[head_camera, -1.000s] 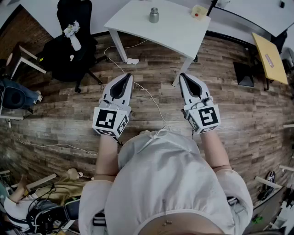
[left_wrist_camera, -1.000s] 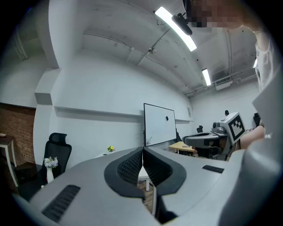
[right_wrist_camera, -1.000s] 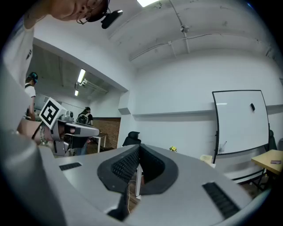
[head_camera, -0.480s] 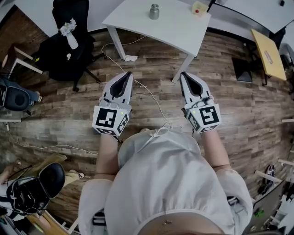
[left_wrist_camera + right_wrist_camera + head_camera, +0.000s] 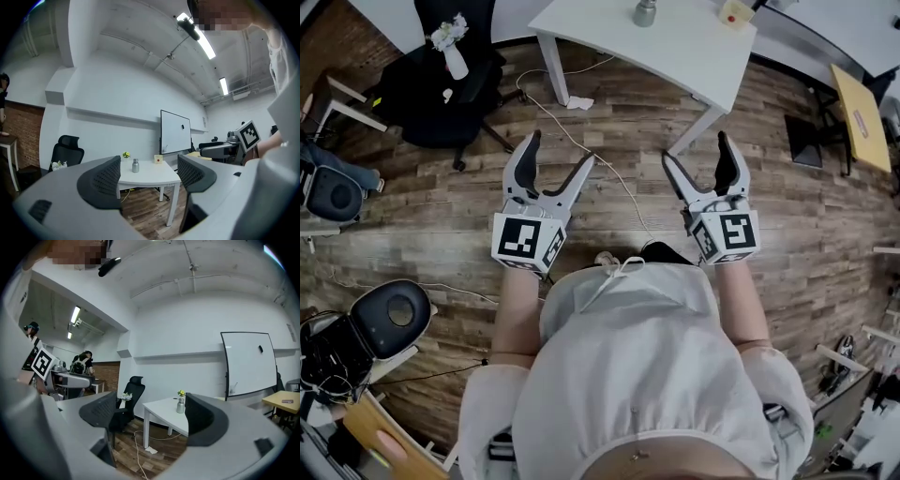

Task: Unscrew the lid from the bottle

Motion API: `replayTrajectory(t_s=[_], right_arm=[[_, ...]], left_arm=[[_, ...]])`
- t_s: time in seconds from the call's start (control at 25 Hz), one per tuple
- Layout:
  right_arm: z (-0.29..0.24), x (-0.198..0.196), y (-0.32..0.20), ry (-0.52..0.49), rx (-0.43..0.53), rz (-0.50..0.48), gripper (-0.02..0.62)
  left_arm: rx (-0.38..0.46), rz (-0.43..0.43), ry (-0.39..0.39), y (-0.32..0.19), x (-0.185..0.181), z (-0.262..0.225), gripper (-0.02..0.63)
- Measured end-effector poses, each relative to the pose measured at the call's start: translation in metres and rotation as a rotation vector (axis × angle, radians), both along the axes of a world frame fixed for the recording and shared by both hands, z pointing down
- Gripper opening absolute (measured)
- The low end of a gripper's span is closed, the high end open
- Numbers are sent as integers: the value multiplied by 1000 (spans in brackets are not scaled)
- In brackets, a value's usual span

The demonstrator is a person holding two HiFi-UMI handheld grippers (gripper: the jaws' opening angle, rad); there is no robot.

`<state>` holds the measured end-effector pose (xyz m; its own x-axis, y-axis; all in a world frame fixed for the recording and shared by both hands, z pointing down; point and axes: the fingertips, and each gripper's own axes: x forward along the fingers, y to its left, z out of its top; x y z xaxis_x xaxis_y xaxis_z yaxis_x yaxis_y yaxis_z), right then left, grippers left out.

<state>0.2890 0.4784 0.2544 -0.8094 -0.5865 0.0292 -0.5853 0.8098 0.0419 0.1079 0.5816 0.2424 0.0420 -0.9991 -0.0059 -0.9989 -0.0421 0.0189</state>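
A small metal bottle with its lid on stands upright on the white table ahead of me; it also shows as the bottle in the left gripper view and the bottle in the right gripper view. My left gripper and right gripper are held level over the wooden floor, well short of the table. Both have just been opening and now stand open, with nothing between the jaws. Through the left gripper and right gripper I see only the distant table.
A yellow box with a red button and a small potted flower share the tabletop. A black office chair stands left of the table. A white cable runs across the floor. A whiteboard is behind.
Both grippers' jaws went from shut to wide open. The person has stepped toward the table, so the bottle sits higher in the head view, and the grippers have moved forward.
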Motion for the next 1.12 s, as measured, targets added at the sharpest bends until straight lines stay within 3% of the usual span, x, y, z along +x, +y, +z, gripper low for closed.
replayTrajectory(t_s=[0.24, 0.48, 0.8, 1.12], right_arm=[[14, -43, -24, 22, -28, -47, 454], [33, -85, -93, 19, -53, -94, 454], [27, -145, -250, 10, -64, -131, 453], [47, -162, -390, 34, -123, -137, 451]], left_arm=[[-19, -45, 35, -14, -41, 10, 374], [-53, -104, 33, -68, -81, 25, 374], [-62, -90, 18, -214, -126, 14, 373], [-74, -45, -7, -361, -134, 27, 374]])
